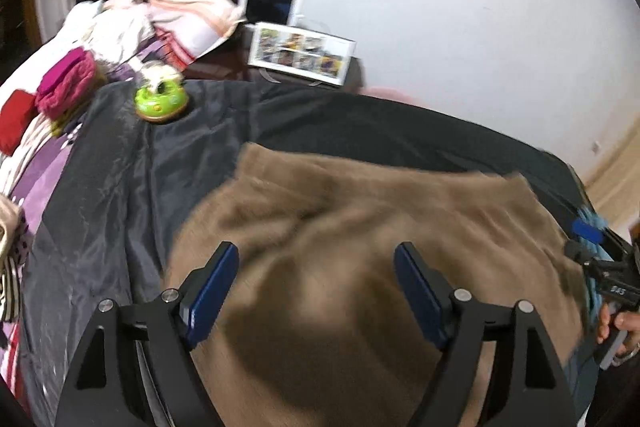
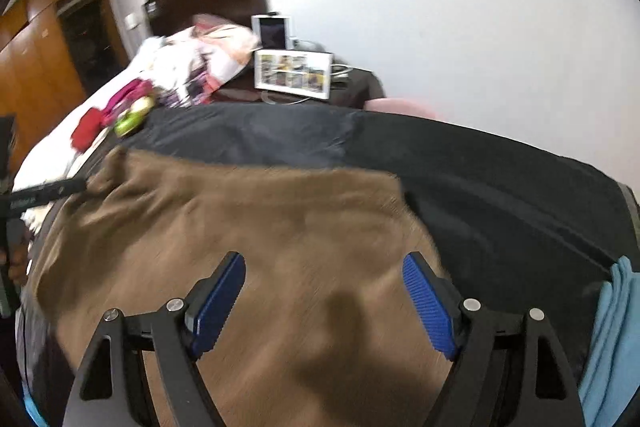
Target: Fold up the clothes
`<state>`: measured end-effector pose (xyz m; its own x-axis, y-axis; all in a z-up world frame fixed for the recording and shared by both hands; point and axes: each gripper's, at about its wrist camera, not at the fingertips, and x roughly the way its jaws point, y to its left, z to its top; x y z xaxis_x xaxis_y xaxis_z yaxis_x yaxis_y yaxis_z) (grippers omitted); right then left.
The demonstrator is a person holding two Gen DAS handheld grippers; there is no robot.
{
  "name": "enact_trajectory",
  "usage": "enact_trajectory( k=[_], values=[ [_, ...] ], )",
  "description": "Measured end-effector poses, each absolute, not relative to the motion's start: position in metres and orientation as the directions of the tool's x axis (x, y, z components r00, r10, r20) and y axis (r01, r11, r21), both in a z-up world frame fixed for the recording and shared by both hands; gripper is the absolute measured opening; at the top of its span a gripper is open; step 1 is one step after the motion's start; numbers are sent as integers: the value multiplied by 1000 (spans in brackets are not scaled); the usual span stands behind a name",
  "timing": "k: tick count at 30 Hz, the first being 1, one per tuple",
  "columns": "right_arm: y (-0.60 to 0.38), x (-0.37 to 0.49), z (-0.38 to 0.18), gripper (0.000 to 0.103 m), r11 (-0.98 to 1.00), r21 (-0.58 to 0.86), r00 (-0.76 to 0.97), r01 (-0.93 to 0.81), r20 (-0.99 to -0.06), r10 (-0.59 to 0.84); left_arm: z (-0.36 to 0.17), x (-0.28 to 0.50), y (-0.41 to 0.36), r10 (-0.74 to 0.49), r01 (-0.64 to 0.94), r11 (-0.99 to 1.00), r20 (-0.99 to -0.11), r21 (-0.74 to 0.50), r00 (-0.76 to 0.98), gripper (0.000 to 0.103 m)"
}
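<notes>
Left wrist view first: my left tool point(image 1: 316, 283) is spread wide, its blue pads point(image 1: 210, 291) well apart with nothing between them, and it hangs over the brown garment point(image 1: 360, 211). That garment lies rumpled on the dark grey bed cover point(image 1: 120, 179), directly under and ahead of the tool. Off to the tool's right I see the other handheld unit, gripped by a hand point(image 1: 616, 323) at the edge of the garment, with a bit of light blue cloth point(image 1: 596, 223) beside it. Farther ahead and to the left a green toy point(image 1: 160, 99) sits on the cover; beyond it lies a heap of bedding point(image 1: 168, 19), with a pink folded item point(image 1: 66, 83) and a red one point(image 1: 16, 119) left of the toy. Straight ahead — past the bed's far edge — a white picture frame point(image 1: 300, 53) and a tablet point(image 1: 270, 3) stand against the wall.

From the right wrist, my right tool point(image 2: 324, 285) is likewise released, blue pads point(image 2: 430, 301) splayed, empty, above the same brown garment point(image 2: 260, 227). The picture is smeared, so I cannot tell whether either tool touches the fabric. Light blue cloth point(image 2: 612, 339) lies just to this tool's right on the bed cover point(image 2: 500, 179). Far left, part of the other unit's black body point(image 2: 44, 195) reaches over the garment's corner.
</notes>
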<state>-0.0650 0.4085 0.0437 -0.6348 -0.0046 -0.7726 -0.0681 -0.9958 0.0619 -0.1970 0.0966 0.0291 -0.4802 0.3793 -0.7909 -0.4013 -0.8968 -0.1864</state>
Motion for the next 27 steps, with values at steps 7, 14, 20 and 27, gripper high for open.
enact_trajectory(
  k=[7, 14, 20, 27],
  values=[
    [360, -12, 27, 83, -999, 30, -595, 23, -803, -38, 15, -126, 116, 428, -516, -840, -793, -171, -434, 84],
    [354, 0, -4, 83, -1000, -12, -553, 21, -833, -1, -14, -107, 122, 349, -522, -850, -814, -67, -464, 84],
    [353, 4, -19, 87, -999, -37, -562, 28, -827, 15, -25, -100, 123, 330, -509, -860, -793, -28, -513, 87],
    [353, 13, -20, 88, -999, -38, -612, 12, -791, 23, -30, -93, 126, 306, -487, -873, -767, 10, -564, 90]
  ],
)
